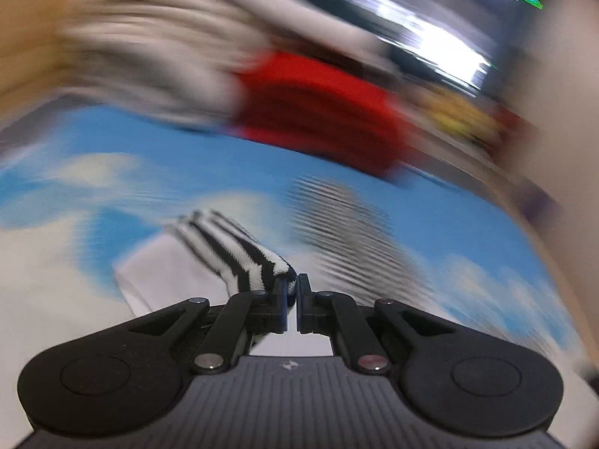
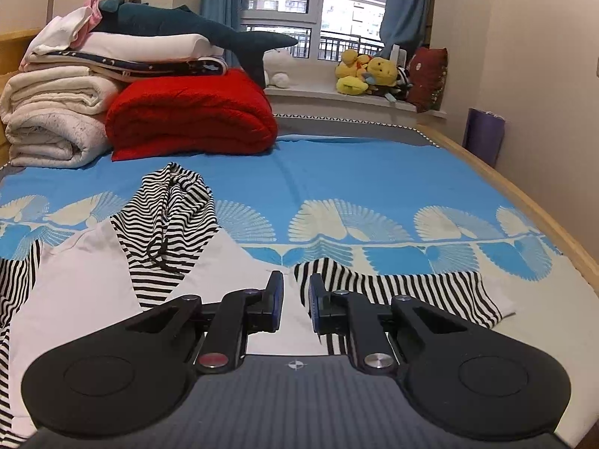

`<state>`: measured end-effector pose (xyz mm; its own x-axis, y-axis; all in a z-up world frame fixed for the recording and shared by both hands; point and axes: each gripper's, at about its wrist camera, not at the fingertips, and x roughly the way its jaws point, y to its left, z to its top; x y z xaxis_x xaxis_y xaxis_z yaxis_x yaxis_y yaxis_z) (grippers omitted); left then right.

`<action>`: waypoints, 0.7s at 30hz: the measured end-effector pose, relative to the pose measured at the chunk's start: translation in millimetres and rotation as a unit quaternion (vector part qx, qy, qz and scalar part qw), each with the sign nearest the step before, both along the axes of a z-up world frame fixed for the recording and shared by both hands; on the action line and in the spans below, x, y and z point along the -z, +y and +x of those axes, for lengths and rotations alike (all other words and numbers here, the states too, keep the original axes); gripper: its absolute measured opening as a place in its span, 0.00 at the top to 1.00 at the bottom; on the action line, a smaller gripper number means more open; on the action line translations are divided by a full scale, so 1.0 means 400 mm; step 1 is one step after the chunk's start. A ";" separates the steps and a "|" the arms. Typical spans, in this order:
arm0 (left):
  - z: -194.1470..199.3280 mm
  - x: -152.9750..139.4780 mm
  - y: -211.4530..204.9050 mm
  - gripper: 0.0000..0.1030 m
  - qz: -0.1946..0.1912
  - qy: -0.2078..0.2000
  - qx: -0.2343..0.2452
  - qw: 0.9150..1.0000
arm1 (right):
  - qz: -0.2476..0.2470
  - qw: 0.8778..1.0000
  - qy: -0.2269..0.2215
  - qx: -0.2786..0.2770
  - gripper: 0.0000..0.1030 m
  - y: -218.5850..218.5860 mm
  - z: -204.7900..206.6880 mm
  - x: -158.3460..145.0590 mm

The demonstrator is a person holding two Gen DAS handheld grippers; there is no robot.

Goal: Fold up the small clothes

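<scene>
- Gripping a striped sleeve [image 1: 239,250], the left gripper [image 1: 292,292] has its jaws clamped on the black-and-white fabric; the sleeve runs up and to the left from the fingertips.
- The left wrist view is heavily blurred; only the sleeve and the gripper read sharply.
- The right gripper [image 2: 295,293] holds nothing; its jaws stand apart, with a clear gap between the fingers.
- The garment [image 2: 86,292], a white top with black-and-white striped hood and sleeves, lies flat on the blue patterned bedsheet [image 2: 374,172].
- The striped hood [image 2: 172,205] is bunched at the top centre of the garment, with a dark drawstring across it.
- A second striped sleeve [image 2: 411,292] extends to the right, just beyond the right gripper's fingertips.
- A folded red blanket [image 2: 191,112] and a stack of white bedding [image 2: 52,119] sit at the far left of the bed.
- A plush shark [image 2: 187,26] lies on top of the stack.
- Yellow plush toys [image 2: 367,73] rest on the window ledge.
</scene>
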<state>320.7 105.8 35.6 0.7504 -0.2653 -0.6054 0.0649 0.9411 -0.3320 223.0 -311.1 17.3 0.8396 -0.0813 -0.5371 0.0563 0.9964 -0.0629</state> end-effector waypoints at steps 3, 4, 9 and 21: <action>-0.013 -0.052 -0.076 0.84 -0.068 -0.034 0.115 0.990 | 0.015 1.000 0.004 0.006 0.85 -0.020 -0.012 -0.003; -0.014 -0.068 -0.064 0.77 -0.078 -0.045 0.098 0.991 | 0.019 1.000 0.006 0.008 0.85 -0.024 -0.016 -0.002; 0.024 -0.056 0.078 0.70 -0.118 -0.017 -0.032 0.992 | 0.036 0.999 0.012 -0.005 0.84 -0.022 -0.020 -0.001; 0.072 0.048 0.017 0.70 0.084 0.094 -0.021 0.992 | 0.195 0.966 0.172 -0.012 0.72 0.055 0.214 0.166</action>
<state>349.5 112.4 16.2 0.6276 -0.1201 -0.7692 -0.0230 0.9847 -0.1725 308.5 -289.3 -49.2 0.6060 0.2010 -0.7697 0.0759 0.9485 0.3074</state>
